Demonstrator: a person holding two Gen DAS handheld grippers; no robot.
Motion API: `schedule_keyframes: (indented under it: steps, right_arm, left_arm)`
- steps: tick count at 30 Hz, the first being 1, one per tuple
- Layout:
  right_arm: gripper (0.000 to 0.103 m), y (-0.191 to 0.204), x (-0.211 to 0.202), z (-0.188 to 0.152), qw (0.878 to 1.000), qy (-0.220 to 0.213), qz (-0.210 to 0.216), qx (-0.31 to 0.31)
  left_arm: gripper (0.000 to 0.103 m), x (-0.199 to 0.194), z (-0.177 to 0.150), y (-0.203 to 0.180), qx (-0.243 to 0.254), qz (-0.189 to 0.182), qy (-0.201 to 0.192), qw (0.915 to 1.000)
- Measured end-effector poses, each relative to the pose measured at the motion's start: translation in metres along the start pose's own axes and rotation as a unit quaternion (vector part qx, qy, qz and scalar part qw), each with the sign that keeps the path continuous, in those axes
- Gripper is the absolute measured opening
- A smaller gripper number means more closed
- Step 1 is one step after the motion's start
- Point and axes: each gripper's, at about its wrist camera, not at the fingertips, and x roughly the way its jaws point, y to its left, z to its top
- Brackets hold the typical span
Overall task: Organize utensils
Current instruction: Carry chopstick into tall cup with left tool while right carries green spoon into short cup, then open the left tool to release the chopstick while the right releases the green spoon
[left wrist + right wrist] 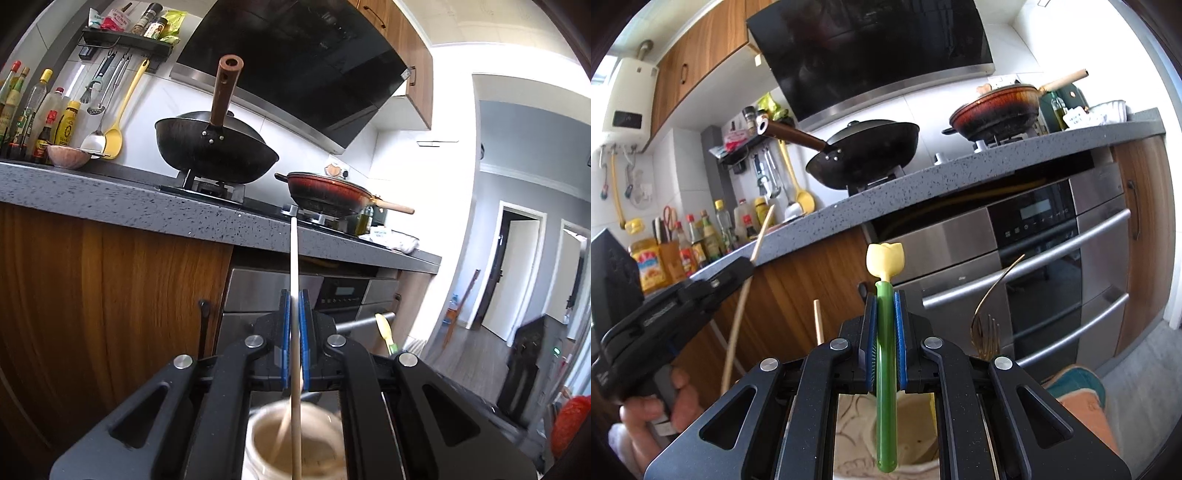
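Right gripper [885, 325] clamps a green-handled utensil [885, 398] with a yellow tulip-shaped top [885, 260], upright between the blue pads [899, 332]. At far left, the left gripper [746, 266] (a hand [661, 398] wrapped round its grip) pinches a slanted wooden chopstick [738, 321]. Another chopstick [819, 321] and a gold fork [987, 328] stand near a cream holder [857, 435] below. Black wok [871, 151] sits on the stove above.

I see wok [216, 147] on hob left of pan [325, 190]; oven [1034, 236] under counter [110, 192]; bottles [44, 118] far left.
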Motion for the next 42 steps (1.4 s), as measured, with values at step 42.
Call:
schedule_keyframes:
  steps: [42]
  right_arm:
    - [0.01,-0.017,0.025,-0.021,1.0,-0.016,0.013,0.01]
  left_arm:
    - [0.04,-0.048,-0.066,0.008,0.044,0.022,0.069,0.9964]
